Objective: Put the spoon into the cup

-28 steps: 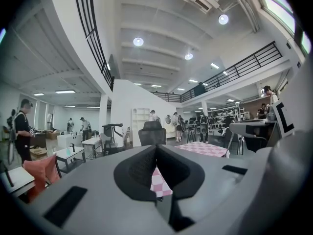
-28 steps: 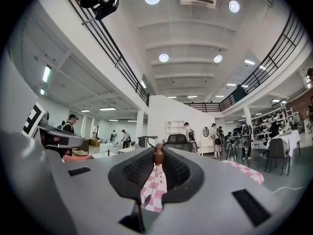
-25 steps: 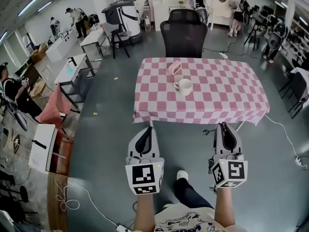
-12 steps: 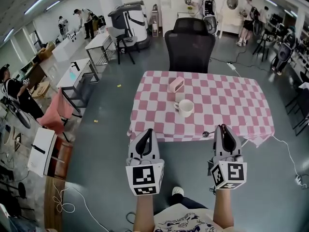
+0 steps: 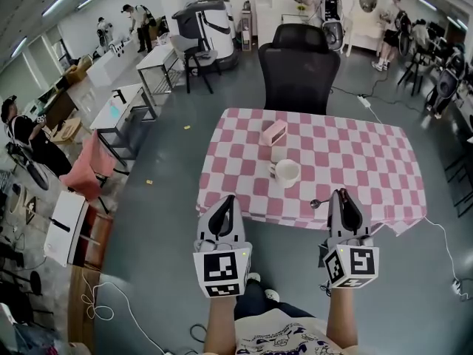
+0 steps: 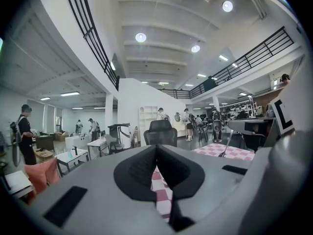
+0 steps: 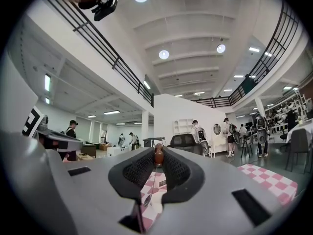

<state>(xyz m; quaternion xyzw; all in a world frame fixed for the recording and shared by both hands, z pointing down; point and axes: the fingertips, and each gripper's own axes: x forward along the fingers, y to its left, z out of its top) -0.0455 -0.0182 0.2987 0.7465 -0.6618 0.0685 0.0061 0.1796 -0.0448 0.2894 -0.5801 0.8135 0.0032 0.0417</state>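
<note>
Head view looks down on a table (image 5: pixel 369 161) draped in pink-and-white checks. A white cup (image 5: pixel 287 173) stands near its middle with the handle to the left, and a small pink box (image 5: pixel 274 132) sits just beyond it. A black office chair (image 5: pixel 298 69) is pushed up to the far side. Both grippers are held about level at the table's near edge.

The right gripper (image 5: pixel 341 194) is clamped on the spoon (image 5: pixel 318 203). In the right gripper view the brown handle end sits pinched between the jaw tips, and the thin stem and bowl hang down below them over the checks. From above, the bowl pokes out to the left of that gripper, near the table's front edge and apart from the cup.

The left gripper (image 5: pixel 227 200) is by the near left corner. The left gripper view shows its jaws pressed together with nothing in them.
</note>
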